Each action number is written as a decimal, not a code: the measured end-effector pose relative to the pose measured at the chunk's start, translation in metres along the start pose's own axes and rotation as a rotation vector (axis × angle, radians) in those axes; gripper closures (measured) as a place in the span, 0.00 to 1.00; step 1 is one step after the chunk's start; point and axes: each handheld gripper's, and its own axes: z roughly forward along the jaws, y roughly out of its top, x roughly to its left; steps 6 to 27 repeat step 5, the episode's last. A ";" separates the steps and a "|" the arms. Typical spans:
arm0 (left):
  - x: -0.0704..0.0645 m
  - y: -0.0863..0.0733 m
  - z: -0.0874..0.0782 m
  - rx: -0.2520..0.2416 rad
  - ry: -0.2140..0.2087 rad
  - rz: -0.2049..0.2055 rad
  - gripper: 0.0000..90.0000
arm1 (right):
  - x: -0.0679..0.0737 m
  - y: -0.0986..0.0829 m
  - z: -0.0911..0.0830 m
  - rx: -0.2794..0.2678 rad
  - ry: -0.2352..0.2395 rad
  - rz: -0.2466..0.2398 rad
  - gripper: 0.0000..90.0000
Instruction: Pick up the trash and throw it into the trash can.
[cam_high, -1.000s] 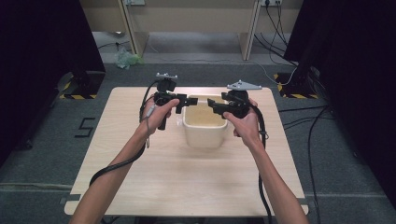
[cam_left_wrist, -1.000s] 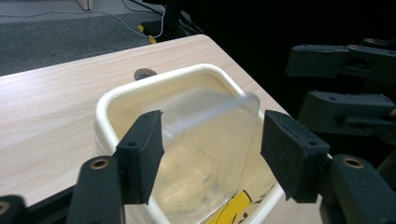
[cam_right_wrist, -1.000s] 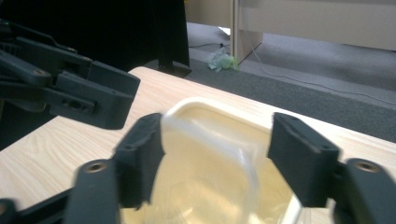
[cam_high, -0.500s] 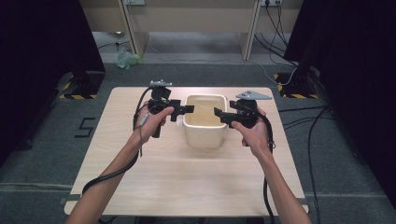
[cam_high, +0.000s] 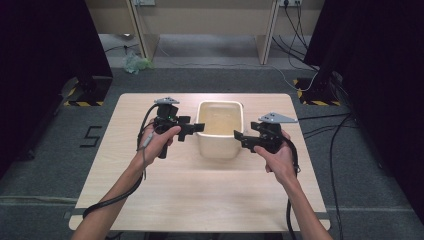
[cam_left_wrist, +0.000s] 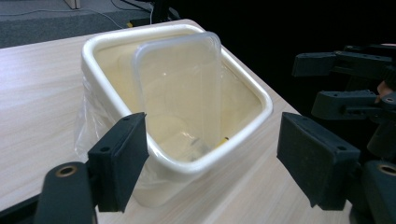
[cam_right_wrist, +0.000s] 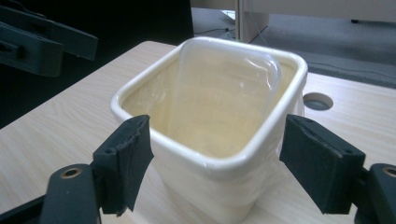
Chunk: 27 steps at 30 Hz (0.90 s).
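- You are drawing both grippers back from the cream tub (cam_high: 220, 129); a second ago their tips were at its rim, and now each is sitting off to a side of it.
- Your left gripper (cam_high: 192, 128) is hovering at the tub's 9 o'clock, jaws spread wide and empty, just beside the wall.
- Your right gripper (cam_high: 241, 139) is hanging at the tub's 4 o'clock, jaws likewise parted, holding nothing.
- The tub is standing upright near the middle of the table (cam_high: 150, 190), toward 12 o'clock.
- A clear plastic lid (cam_left_wrist: 184, 88) is leaning tilted inside the tub.
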 end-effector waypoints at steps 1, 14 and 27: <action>0.000 0.000 0.000 0.000 0.000 0.000 0.25 | -0.001 -0.002 -0.001 0.002 0.001 0.000 0.27; -0.001 -0.008 -0.004 -0.003 -0.007 0.003 0.23 | -0.003 -0.009 -0.004 0.005 0.000 0.005 0.26; -0.001 -0.008 -0.004 -0.003 -0.007 0.003 0.23 | -0.003 -0.009 -0.004 0.005 0.000 0.005 0.26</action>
